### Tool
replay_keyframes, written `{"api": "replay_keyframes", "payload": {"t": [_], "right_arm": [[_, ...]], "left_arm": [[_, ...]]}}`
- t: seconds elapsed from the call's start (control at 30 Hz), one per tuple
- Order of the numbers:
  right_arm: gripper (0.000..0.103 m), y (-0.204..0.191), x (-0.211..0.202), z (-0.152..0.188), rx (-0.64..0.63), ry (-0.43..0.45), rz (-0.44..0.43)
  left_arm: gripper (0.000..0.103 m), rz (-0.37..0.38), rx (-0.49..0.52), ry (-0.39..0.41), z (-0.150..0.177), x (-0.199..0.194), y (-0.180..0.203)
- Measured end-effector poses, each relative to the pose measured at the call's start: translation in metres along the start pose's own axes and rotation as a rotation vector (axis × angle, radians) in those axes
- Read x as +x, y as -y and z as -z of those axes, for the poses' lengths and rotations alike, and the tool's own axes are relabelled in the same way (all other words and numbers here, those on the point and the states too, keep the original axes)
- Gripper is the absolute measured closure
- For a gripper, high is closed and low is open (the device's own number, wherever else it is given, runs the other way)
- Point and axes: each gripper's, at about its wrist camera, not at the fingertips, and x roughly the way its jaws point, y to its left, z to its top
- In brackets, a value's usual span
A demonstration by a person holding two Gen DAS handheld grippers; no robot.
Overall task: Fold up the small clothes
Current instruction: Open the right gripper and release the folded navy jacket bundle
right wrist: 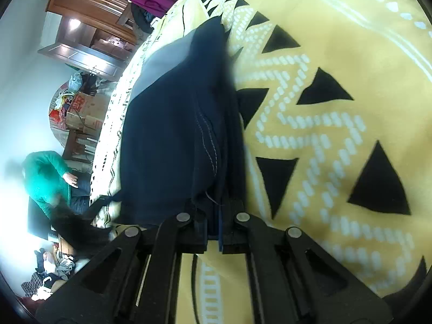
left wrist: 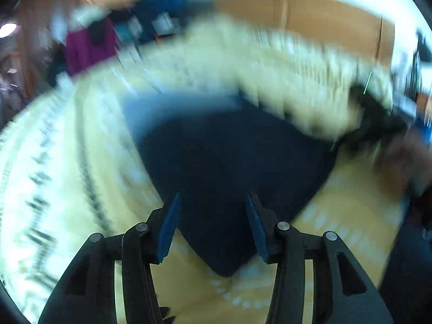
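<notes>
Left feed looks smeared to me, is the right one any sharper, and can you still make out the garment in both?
Left wrist view: heavy motion blur over the bedspread and background; the dark garment shows only as a shape, the left gripper stays sharp, fingers apart. Right wrist view: much sharper; garment stitching readable, right gripper shut on it; bright washout at left edge.

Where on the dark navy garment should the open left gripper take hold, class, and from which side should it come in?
Take the pointed corner of the navy garment that lies between the left gripper pads, coming straight ahead and low over the yellow bedspread. The right gripper already clamps another edge, so this corner is probably the free end.
</notes>
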Motion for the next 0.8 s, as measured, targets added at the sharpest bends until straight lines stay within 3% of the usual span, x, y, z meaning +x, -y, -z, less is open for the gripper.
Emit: {"api": "replay_keyframes", "payload": {"t": [0.03, 0.07, 0.13, 0.2, 0.33, 0.47, 0.57, 0.63, 0.67, 0.73, 0.8], "right_arm": [[0.101, 0.005, 0.003, 0.000, 0.011, -0.005, -0.009], [0.102, 0.011, 0.006, 0.000, 0.018, -0.007, -0.018], [0.102, 0.014, 0.010, 0.001, 0.005, 0.002, -0.027], [0.103, 0.015, 0.011, 0.003, -0.007, 0.019, -0.044], [0.103, 0.021, 0.011, 0.008, -0.011, 0.061, -0.094], [0.103, 0.020, 0.012, 0.009, -0.033, 0.076, -0.093], [0.103, 0.020, 0.013, 0.009, -0.034, 0.077, -0.103], [0.103, 0.022, 0.014, 0.009, -0.034, 0.078, -0.113], [0.103, 0.022, 0.015, 0.008, -0.033, 0.078, -0.116], [0.103, 0.024, 0.015, 0.008, -0.031, 0.077, -0.126], [0.103, 0.026, 0.014, 0.009, -0.032, 0.078, -0.130]], "left_arm": [[0.047, 0.003, 0.024, -0.035, 0.014, 0.019, 0.001], [0.045, 0.009, 0.024, -0.002, 0.018, 0.019, 0.001], [0.042, 0.027, 0.007, -0.018, 0.013, 0.011, -0.001], [0.047, 0.038, -0.008, 0.022, 0.005, -0.007, -0.005], [0.047, 0.009, -0.070, 0.173, -0.031, -0.034, -0.035], [0.047, -0.037, -0.109, 0.233, -0.089, -0.006, -0.077], [0.047, -0.051, -0.117, 0.181, -0.127, 0.045, -0.103], [0.041, -0.099, -0.128, 0.045, -0.135, 0.097, -0.122], [0.034, -0.087, -0.147, -0.020, -0.136, 0.120, -0.131], [0.033, -0.059, -0.153, -0.021, -0.139, 0.134, -0.138], [0.045, -0.069, -0.143, -0.003, -0.138, 0.120, -0.135]]}}
